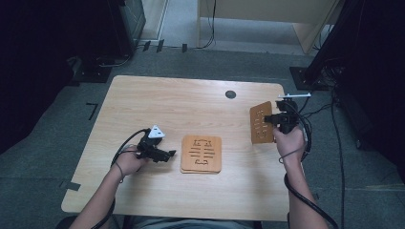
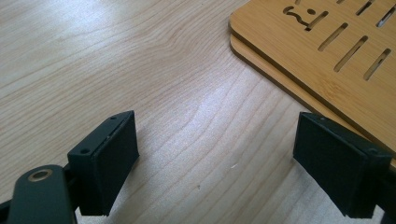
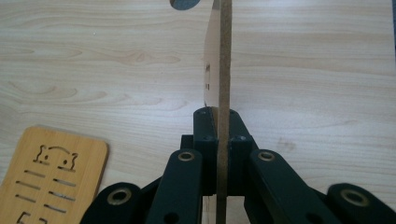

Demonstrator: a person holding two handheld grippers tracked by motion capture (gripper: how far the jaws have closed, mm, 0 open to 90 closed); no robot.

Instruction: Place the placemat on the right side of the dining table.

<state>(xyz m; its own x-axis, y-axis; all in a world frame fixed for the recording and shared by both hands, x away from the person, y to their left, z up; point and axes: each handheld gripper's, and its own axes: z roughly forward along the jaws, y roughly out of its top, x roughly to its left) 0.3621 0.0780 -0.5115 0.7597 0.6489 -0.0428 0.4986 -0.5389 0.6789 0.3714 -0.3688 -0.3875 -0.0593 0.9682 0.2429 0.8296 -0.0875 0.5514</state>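
Grey carpet surrounds a light wooden table (image 1: 157,100), seen from above, with dark equipment stands beyond its far corners. Near the far edge, right of centre, a small dark round grommet (image 1: 230,94) sits in the tabletop. Two bamboo trivets lie stacked (image 1: 201,153) flat, slightly toward the near edge from the table's centre; each has slot cut-outs and a small face pattern, and the upper trivet is offset so the lower one's edge shows beneath it in the left gripper view (image 2: 327,51). A third trivet (image 1: 261,122) stands on edge near the right edge of the table, raised off the tabletop. The right gripper (image 1: 274,118) is clamped on this trivet: in the right gripper view its two black jaws press on both faces of the thin board (image 3: 224,70), seen edge-on. The left gripper (image 1: 169,153), held low toward the left edge just beside the stack, has its jaws spread wide with bare tabletop between the pads (image 2: 116,158), grasping nothing.
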